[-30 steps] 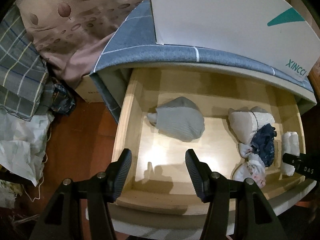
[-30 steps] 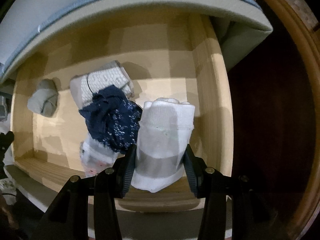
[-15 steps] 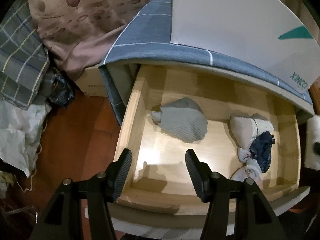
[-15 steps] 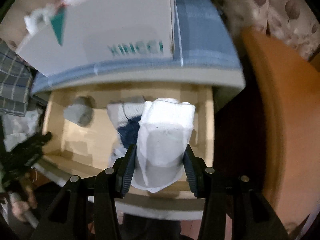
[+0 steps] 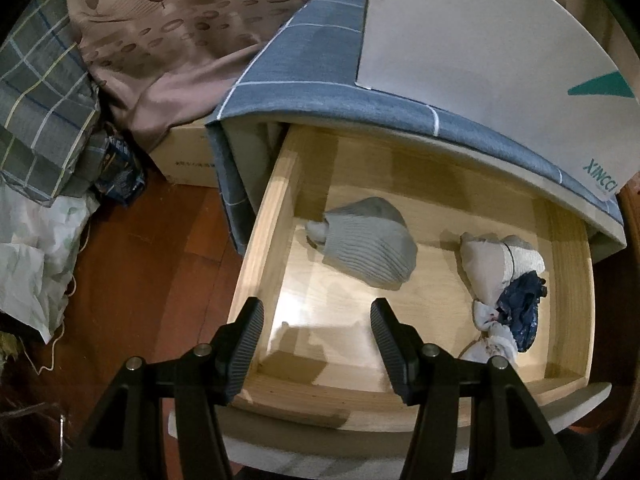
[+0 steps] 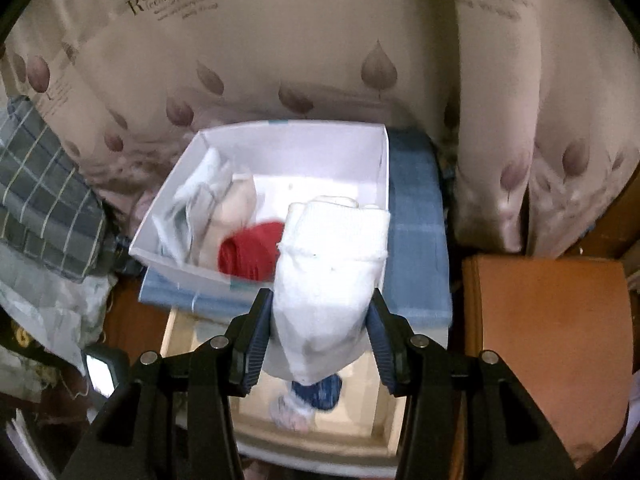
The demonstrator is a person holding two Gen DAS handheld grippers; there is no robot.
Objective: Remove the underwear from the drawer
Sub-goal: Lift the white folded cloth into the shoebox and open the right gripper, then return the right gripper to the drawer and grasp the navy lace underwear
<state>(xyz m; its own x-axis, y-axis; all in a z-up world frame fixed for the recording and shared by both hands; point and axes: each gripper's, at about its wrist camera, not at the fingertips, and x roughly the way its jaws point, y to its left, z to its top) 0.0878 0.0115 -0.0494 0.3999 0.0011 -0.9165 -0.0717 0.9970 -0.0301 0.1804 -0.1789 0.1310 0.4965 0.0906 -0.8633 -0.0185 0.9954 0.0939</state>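
Note:
My right gripper (image 6: 316, 330) is shut on a folded white underwear bundle (image 6: 332, 264) and holds it high above the open wooden drawer (image 6: 384, 420), in front of a white box (image 6: 280, 144). My left gripper (image 5: 316, 332) is open and empty over the drawer's (image 5: 276, 232) front left corner. In the drawer lie a grey folded piece (image 5: 368, 252), a beige and white bundle (image 5: 496, 260), a navy piece (image 5: 520, 316) and a small white patterned piece (image 5: 492, 336).
The white box on the blue-cloth cabinet top (image 6: 416, 220) holds a red piece (image 6: 250, 250), a beige piece (image 6: 236, 208) and a white piece (image 6: 200, 196). Curtains (image 6: 320, 40) hang behind. An orange-brown board (image 6: 548, 344) stands to the right. Bedding (image 5: 40, 100) and bags (image 5: 32, 248) lie on the floor at left.
My right gripper has lifted the white bundle out of the drawer and up to the white box's height. My left gripper has drifted slightly left and stayed open.

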